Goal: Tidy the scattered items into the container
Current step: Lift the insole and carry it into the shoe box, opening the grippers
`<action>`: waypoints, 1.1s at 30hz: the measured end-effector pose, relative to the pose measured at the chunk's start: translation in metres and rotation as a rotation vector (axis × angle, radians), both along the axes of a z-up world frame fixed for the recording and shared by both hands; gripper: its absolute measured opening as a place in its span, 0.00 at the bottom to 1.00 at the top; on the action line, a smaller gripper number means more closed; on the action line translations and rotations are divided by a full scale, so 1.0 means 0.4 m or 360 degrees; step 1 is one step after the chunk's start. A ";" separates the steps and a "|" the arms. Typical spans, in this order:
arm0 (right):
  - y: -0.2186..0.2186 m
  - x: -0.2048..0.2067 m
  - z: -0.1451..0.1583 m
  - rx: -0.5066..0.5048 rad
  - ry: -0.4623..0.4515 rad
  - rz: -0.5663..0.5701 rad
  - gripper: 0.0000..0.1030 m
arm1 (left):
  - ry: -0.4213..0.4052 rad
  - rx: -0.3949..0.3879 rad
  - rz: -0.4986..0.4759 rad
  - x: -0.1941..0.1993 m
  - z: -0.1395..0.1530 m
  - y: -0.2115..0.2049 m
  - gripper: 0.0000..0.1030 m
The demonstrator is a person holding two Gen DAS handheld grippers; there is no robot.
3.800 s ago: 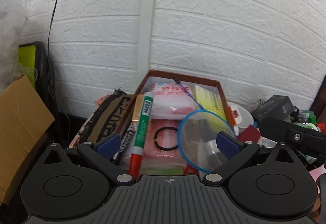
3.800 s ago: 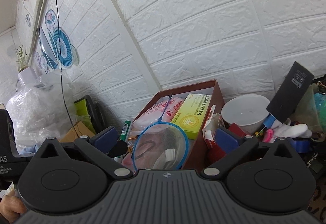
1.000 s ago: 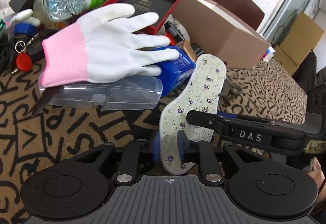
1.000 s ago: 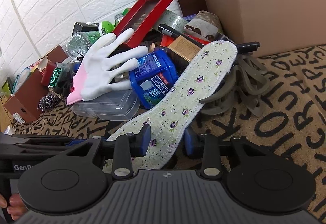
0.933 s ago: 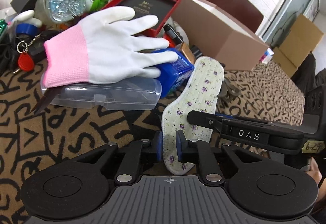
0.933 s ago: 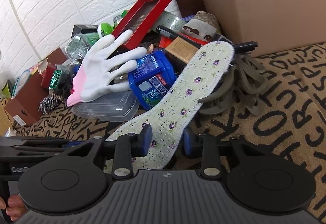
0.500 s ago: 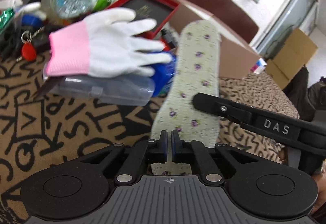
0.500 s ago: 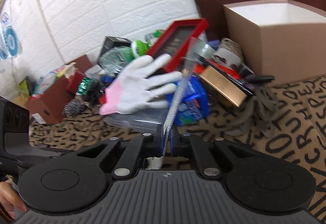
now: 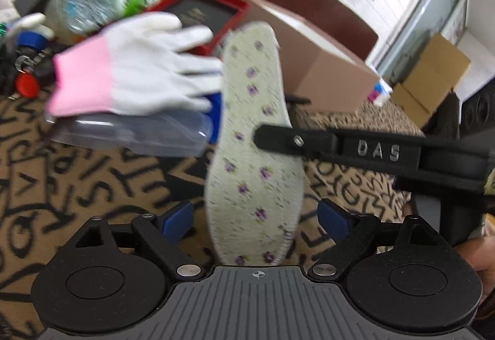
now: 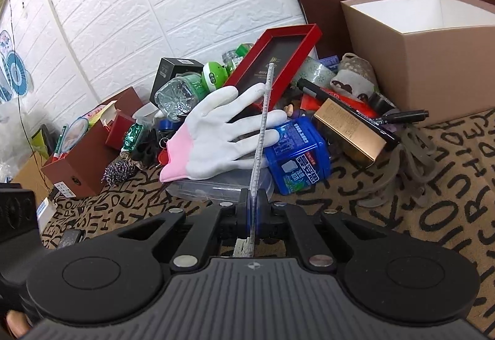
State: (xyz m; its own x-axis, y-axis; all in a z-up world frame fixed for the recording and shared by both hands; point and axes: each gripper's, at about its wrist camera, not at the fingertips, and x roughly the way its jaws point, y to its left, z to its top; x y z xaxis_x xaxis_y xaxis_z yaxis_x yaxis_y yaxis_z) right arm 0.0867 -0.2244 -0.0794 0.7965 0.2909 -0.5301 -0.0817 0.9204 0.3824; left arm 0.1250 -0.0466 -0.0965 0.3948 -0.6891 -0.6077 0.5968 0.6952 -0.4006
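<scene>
Insole up off the pile, right side has it

My right gripper (image 10: 253,210) fingers are clenched on the floral insole (image 9: 252,136), holding it edge-up over the letter-print cloth (image 10: 433,201). The left gripper (image 9: 258,218) fingers are opening, spread either side of it without touching. Just behind sit the white-and-pink glove (image 10: 216,142), a clear case (image 9: 136,133), a blue tub (image 10: 297,157) and a red tray (image 10: 278,61). The tan box (image 10: 433,61) stands far right, open-topped.
</scene>
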 end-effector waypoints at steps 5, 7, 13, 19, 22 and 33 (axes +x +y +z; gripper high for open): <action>-0.007 0.003 -0.003 0.0006 0.0013 0.0002 0.04 | -0.0063 0.0143 -0.0015 0.005 -0.019 -0.038 0.65; -0.010 0.002 -0.001 -0.0003 0.0010 -0.0001 0.04 | -0.0074 0.0149 -0.0016 0.000 -0.013 -0.033 0.64; 0.004 0.000 0.029 0.0018 -0.0037 0.0067 0.04 | -0.0146 0.0113 0.0035 -0.023 0.031 0.019 0.27; 0.096 0.041 0.117 -0.0006 -0.0164 0.0266 0.05 | -0.0253 0.0045 0.0289 -0.017 0.112 0.150 0.28; 0.170 0.076 0.163 -0.0028 -0.0234 0.0392 0.05 | -0.0324 0.0037 0.0421 -0.013 0.147 0.222 0.27; 0.446 0.221 0.285 0.0051 -0.0335 0.0779 0.05 | -0.0511 0.0083 0.0823 0.040 0.258 0.476 0.25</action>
State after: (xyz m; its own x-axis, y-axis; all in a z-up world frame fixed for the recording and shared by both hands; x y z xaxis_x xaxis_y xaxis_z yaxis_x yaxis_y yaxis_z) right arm 0.1750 -0.0461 0.0346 0.6517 0.6686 -0.3581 -0.5766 0.7434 0.3388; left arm 0.1410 0.1437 0.0065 0.8392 -0.3319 -0.4308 0.2621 0.9410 -0.2143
